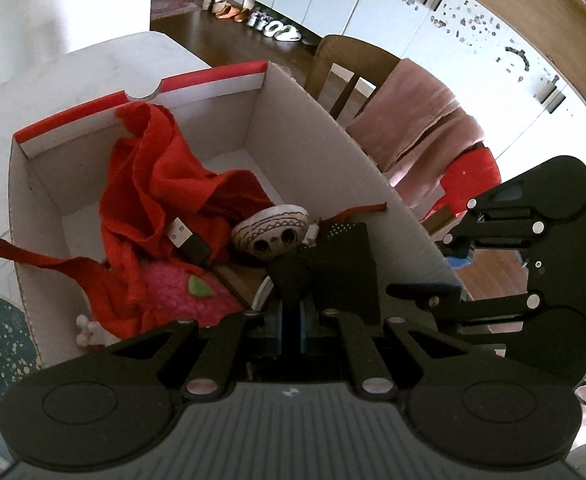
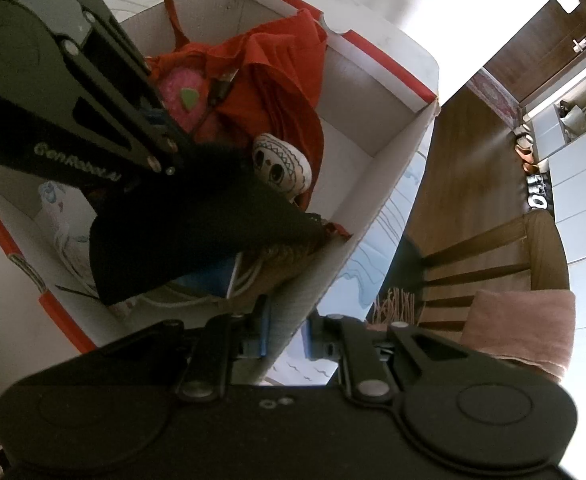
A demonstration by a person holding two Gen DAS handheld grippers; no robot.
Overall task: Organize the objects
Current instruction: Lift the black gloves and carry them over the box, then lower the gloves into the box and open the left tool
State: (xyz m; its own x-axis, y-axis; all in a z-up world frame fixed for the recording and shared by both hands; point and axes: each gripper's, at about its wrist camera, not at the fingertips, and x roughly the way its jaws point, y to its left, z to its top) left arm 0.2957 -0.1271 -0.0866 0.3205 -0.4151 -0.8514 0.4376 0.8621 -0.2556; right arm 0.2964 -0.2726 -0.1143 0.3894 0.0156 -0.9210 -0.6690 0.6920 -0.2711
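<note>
A white cardboard box with a red rim [image 1: 305, 120] stands on the table and holds a crumpled red cloth [image 1: 153, 188], a pink plush toy [image 1: 181, 284], a USB cable plug [image 1: 183, 238] and a white skull-face toy [image 1: 271, 232]. My left gripper [image 1: 292, 320] is shut on a black cloth [image 1: 329, 268] and holds it over the near end of the box. In the right wrist view my right gripper [image 2: 287, 336] is shut on the box's side wall [image 2: 377, 196], above the black cloth [image 2: 197, 232], skull toy [image 2: 281, 164] and red cloth [image 2: 277, 64].
A wooden chair [image 1: 341, 68] with a pink towel [image 1: 421, 124] over it stands beside the table. White cabinets [image 1: 433, 20] and shoes [image 1: 277, 28] line the far wall. The white table top [image 1: 73, 68] extends beyond the box. White cables [image 2: 249, 276] lie under the black cloth.
</note>
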